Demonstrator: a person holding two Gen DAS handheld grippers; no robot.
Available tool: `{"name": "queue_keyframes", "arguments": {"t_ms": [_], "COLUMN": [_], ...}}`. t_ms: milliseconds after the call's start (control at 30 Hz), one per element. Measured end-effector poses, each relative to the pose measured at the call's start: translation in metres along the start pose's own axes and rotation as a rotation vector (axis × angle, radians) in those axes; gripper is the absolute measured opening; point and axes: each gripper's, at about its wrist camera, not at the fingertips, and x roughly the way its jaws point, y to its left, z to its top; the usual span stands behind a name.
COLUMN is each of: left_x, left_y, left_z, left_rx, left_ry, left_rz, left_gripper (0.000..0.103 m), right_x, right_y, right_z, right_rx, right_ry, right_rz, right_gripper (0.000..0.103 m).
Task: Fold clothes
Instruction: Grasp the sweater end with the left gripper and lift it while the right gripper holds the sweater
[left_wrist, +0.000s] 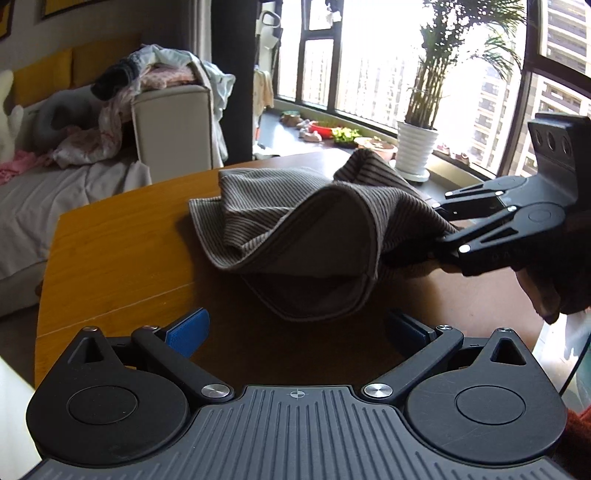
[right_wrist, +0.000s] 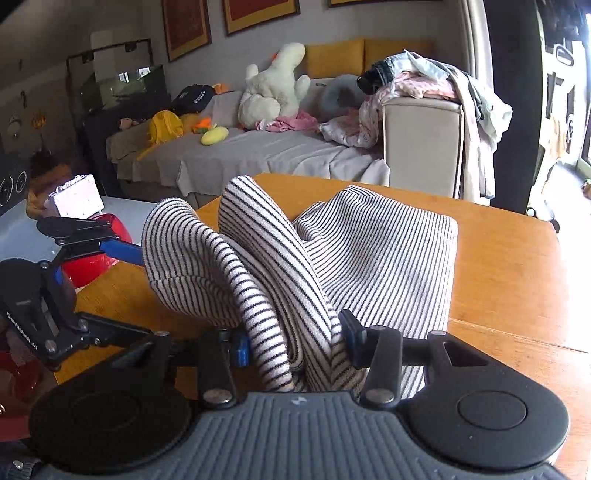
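A striped garment lies bunched on the wooden table. In the left wrist view my right gripper reaches in from the right, pinching the garment's edge and lifting it off the table. The right wrist view shows a thick fold of the garment clamped between its blue pads, so my right gripper is shut on it. My left gripper stands wide open just short of the garment's hanging hem, with nothing between its pads. It also appears at the left, as the left gripper, beside a raised fold.
A sofa with a plush toy and a pile of clothes stands beyond the table's far edge. A potted plant is by the window. A red object and a white box sit left of the table.
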Motion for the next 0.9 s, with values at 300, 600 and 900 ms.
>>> {"name": "queue_keyframes", "arguments": {"t_ms": [300,600,900], "left_x": [0.034,-0.022,0.056], "left_y": [0.016,0.068,0.056], "left_z": [0.011,0.018,0.044], "left_rx": [-0.130,-0.312,-0.244], "left_ry": [0.009,-0.143,-0.014], "left_rz": [0.091,-0.001,-0.115], "left_gripper": [0.103,0.103,0.074], "right_x": [0.011,-0.038,-0.086], "right_y": [0.069,0.099,0.100], "right_z": [-0.033,-0.033,0.043], "right_rx": [-0.492,-0.628,-0.666], "right_ry": [-0.048,0.092,0.086], "right_rz": [-0.193,-0.027,0.074], "right_gripper": [0.049,0.027,0.027]}}
